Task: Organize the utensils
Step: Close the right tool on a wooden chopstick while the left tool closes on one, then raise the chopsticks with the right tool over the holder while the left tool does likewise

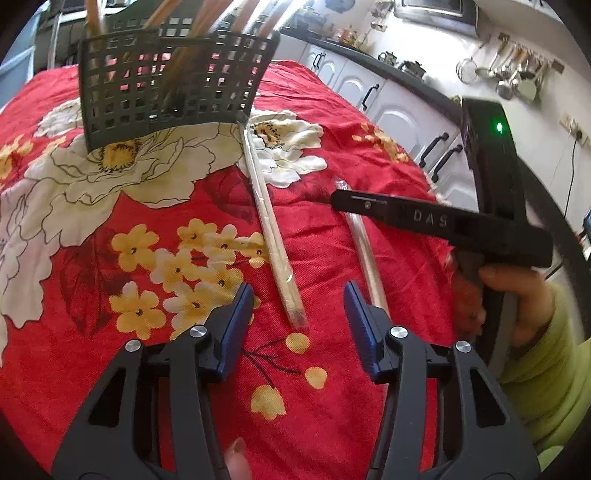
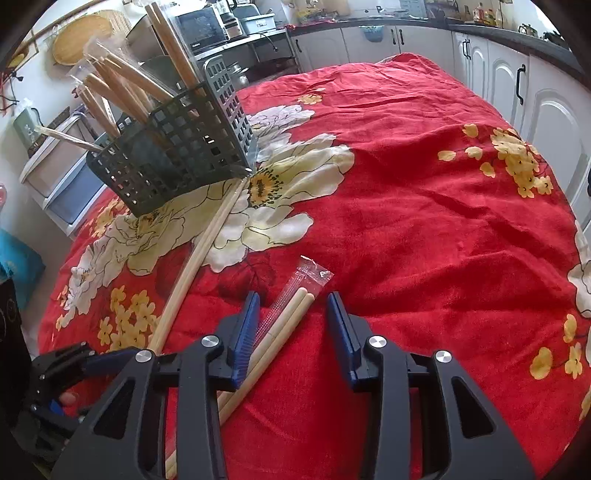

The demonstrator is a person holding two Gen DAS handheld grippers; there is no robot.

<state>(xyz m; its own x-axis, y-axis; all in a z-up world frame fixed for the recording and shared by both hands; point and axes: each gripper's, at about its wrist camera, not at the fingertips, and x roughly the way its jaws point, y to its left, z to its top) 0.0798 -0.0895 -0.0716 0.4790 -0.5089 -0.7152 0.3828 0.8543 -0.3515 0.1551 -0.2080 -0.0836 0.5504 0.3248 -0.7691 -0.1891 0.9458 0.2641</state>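
A dark grid basket [image 1: 166,85] stands on the red flowered cloth [image 1: 184,206] and holds several wooden chopsticks. Two wrapped chopstick pairs lie on the cloth. My left gripper [image 1: 299,317] is open, with the near end of the left pair [image 1: 273,236] lying between its blue pads, clear of both. My right gripper [image 2: 293,317] is open over the right pair [image 2: 291,306], which lies between the fingers and runs under the left one. In the left wrist view the right gripper [image 1: 340,201] hangs above that pair [image 1: 365,254], held by a hand in a green sleeve.
The left pair's [image 2: 199,254] far tip rests against the basket's [image 2: 177,147] base. White kitchen cabinets [image 1: 399,110] run along the right of the table. A microwave shelf [image 2: 207,26] and storage boxes [image 2: 62,173] stand behind the basket.
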